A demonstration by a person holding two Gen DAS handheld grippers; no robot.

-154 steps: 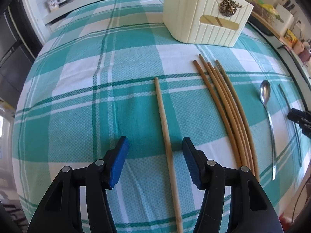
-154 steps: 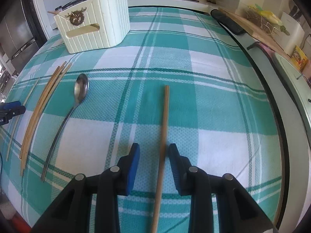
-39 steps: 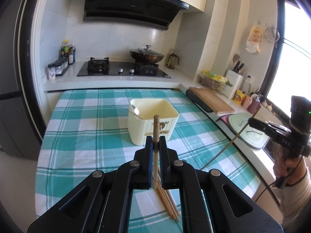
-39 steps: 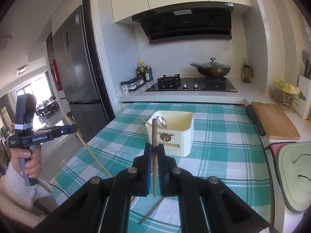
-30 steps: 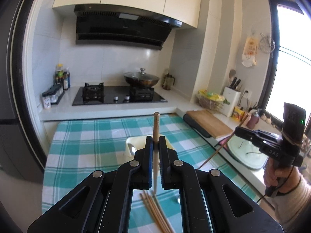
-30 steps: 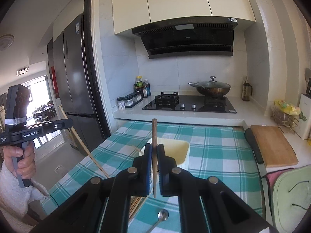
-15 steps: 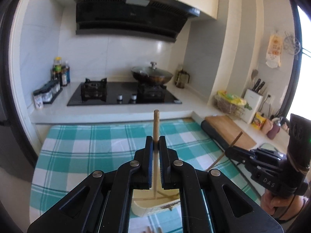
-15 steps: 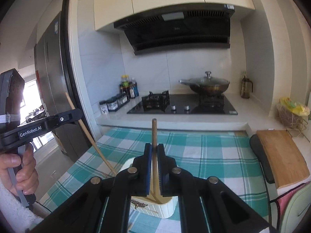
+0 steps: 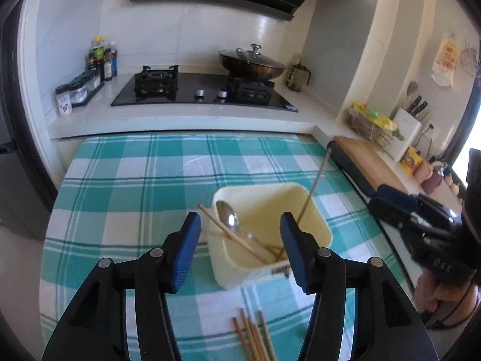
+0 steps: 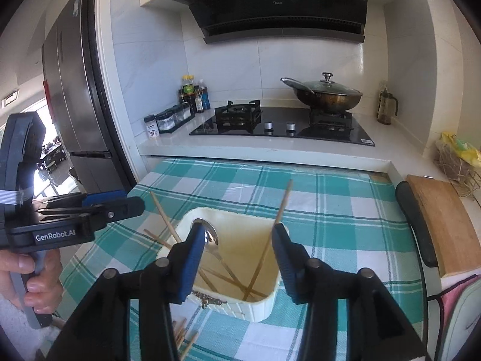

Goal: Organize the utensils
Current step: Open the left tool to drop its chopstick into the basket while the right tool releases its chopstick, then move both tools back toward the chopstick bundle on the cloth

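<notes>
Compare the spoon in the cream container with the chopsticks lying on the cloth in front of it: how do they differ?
The spoon is shiny metal; the loose chopsticks are brown wood. The spoon leans in the cream container, bowl end up; the chopsticks lie flat on the checked cloth, outside it. The spoon is single; the chopsticks form a bundle. Both are long, slim utensils.

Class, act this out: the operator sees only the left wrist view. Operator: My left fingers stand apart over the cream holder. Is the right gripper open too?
Observer: Yes. The right wrist view shows the right gripper open, empty, over the holder.
Operator: What holds the left gripper?
Observer: A bare hand grips its handle.
Operator: What stands left of the table?
Observer: A tall steel fridge.
</notes>
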